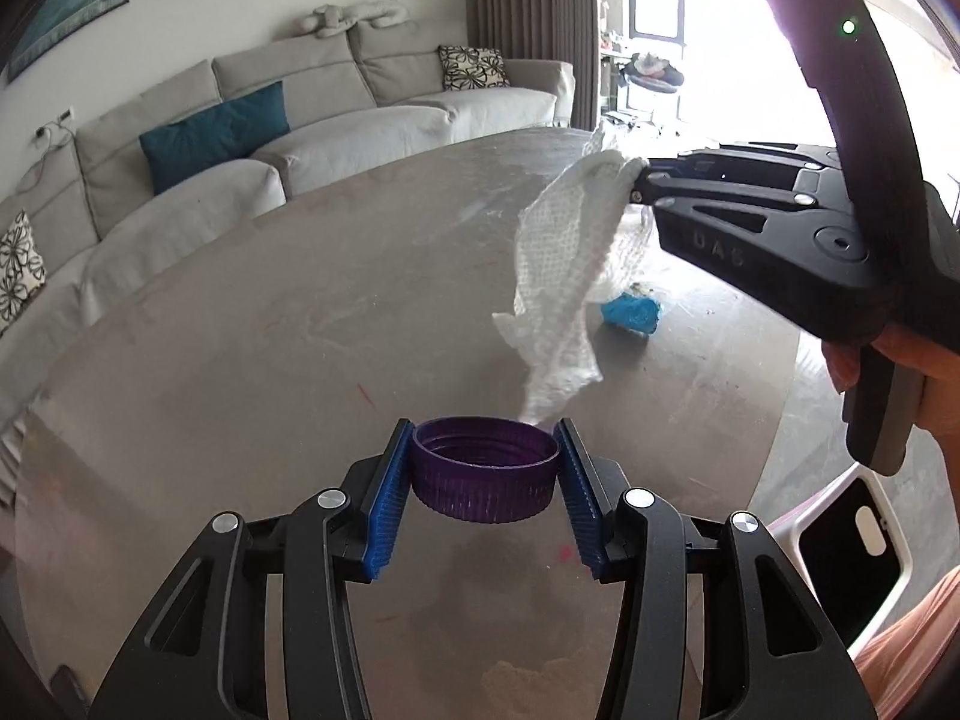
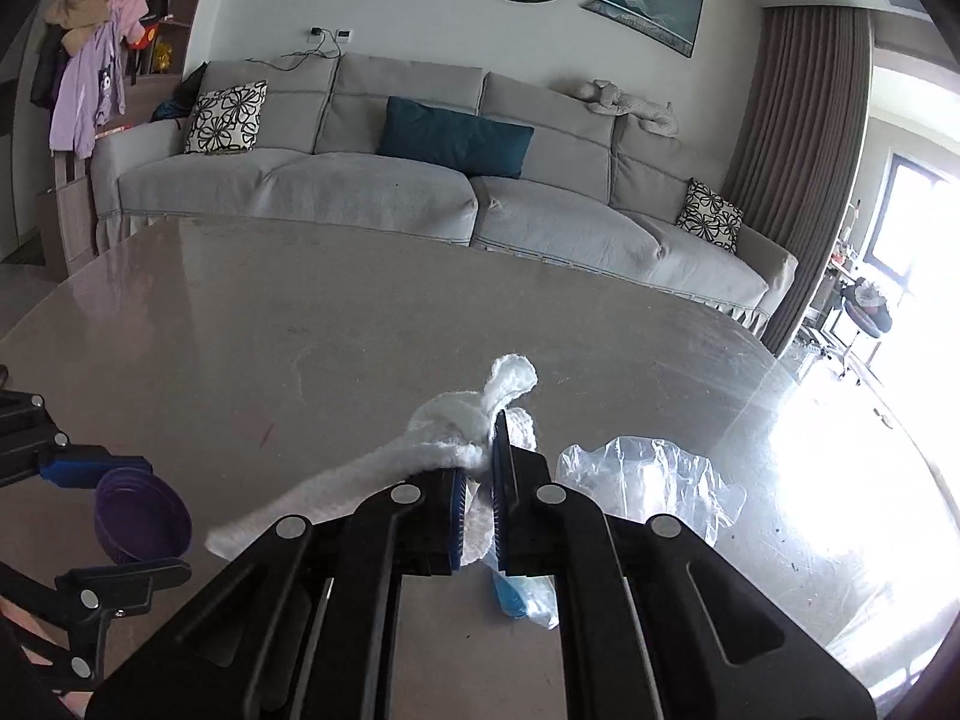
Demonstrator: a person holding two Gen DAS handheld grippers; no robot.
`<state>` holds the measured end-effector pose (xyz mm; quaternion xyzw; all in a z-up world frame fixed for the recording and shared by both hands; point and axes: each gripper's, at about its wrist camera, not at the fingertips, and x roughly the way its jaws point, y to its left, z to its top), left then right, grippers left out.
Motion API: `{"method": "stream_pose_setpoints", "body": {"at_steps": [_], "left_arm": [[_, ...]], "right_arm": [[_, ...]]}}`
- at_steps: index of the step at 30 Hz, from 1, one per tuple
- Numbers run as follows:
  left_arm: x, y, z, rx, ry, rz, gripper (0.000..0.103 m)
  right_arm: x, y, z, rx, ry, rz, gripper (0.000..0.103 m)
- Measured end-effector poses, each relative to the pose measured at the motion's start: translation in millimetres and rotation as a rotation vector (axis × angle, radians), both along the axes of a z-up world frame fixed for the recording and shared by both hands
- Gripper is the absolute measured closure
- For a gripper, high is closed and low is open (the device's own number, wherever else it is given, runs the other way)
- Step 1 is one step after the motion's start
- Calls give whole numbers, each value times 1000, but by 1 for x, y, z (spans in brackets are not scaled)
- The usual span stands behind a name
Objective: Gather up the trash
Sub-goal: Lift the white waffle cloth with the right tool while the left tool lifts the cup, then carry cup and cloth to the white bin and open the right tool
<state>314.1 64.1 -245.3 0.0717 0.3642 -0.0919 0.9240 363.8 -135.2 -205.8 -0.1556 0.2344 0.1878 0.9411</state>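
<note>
Purple ribbed plastic, a round screw-on bottle cap point(image 1: 483, 468), sits clamped between the blue ridged pads point(image 1: 384, 516) of our left gripper point(image 1: 485, 498), open side up, held above the grey stone tabletop point(image 1: 252, 324). From the right wrist view we see the same cap point(image 2: 141, 519) low on the left, pinched between that gripper's fingers.

Our right gripper point(image 2: 480, 510) is clenched on a white textured paper towel point(image 2: 462, 438), the jaws almost together with the sheet bunched between them. A long tail of it trails off to the left, and a small loop pokes up past the fingertips. In the left wrist view the towel point(image 1: 564, 276) hangs loose from the tips of the right gripper point(image 1: 639, 183), clear of the table, its lower end dangling just behind the cap.

On the tabletop beneath and beyond lie a crumpled clear plastic bag point(image 2: 648, 474) and a small crumpled blue wrapper point(image 1: 630, 312), near each other. A grey fabric sofa point(image 2: 372, 180) runs along the far side of the table.
</note>
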Motion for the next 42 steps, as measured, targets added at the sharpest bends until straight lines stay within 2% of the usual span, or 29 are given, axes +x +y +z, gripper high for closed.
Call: {"method": "stream_pose_setpoints", "body": {"at_steps": [10, 16, 22, 27, 32, 42], "left_arm": [[-14, -8, 24, -18, -45, -1, 55], [-35, -23, 46, -15, -92, -17, 55], [-60, -48, 72, -15, -137, -73, 55], [-82, -77, 82, -21, -155, -136, 55], [-104, -112, 80, -41, -139, -204, 55], [-141, -178, 62, -73, -95, -308, 55]], "right_arm": [[-55, -27, 70, 59, -152, -8, 95], [-87, -44, 97, 77, -207, -22, 95], [-121, -66, 117, 83, -249, -61, 95], [-154, -86, 117, 78, -266, -112, 95], [-187, -111, 110, 83, -267, -178, 95], [-256, -169, 64, 148, -192, -344, 95]]}}
